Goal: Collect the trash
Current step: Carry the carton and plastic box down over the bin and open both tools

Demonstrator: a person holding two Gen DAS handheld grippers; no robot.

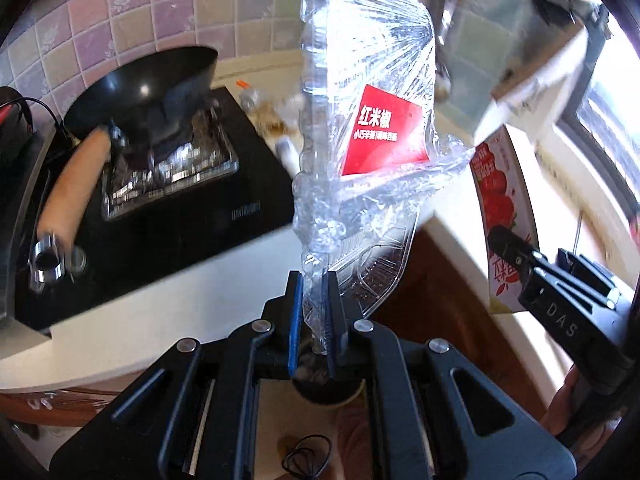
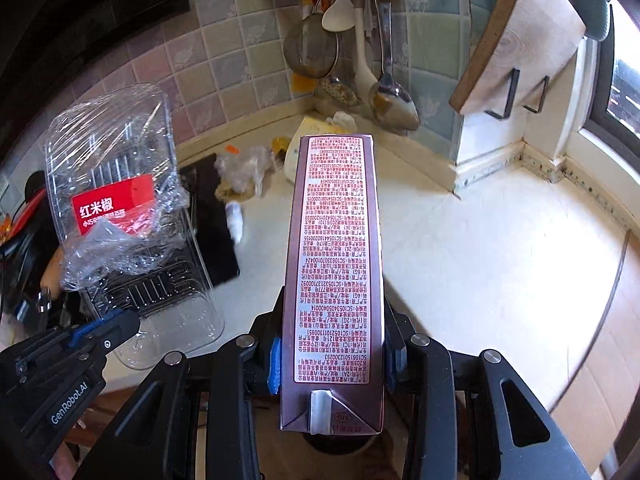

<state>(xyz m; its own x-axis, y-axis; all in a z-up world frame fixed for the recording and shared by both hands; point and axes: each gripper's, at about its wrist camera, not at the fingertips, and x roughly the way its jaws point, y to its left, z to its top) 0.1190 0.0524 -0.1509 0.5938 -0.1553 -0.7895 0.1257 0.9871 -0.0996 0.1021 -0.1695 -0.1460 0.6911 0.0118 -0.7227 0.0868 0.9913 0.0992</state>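
Note:
My left gripper [image 1: 313, 308] is shut on the edge of a clear plastic food tray [image 1: 368, 92] with loose film and a red label, held up over the counter edge. The same tray [image 2: 120, 200] shows at the left of the right wrist view, with the left gripper [image 2: 120, 326] below it. My right gripper [image 2: 334, 354] is shut on a tall brown drink carton [image 2: 336, 260] with fine print, lying along the fingers. That carton [image 1: 504, 216] and the right gripper [image 1: 516, 252] appear at the right of the left wrist view. More scraps [image 2: 244, 172] lie at the back of the counter.
A black wok [image 1: 148, 88] with a wooden handle sits on a black cooktop [image 1: 192, 216]. Ladles and a strainer [image 2: 312, 48] hang on the tiled wall. A wooden cutting board [image 2: 520, 36] stands on a rack by the window. The cream counter [image 2: 500, 240] curves around the corner.

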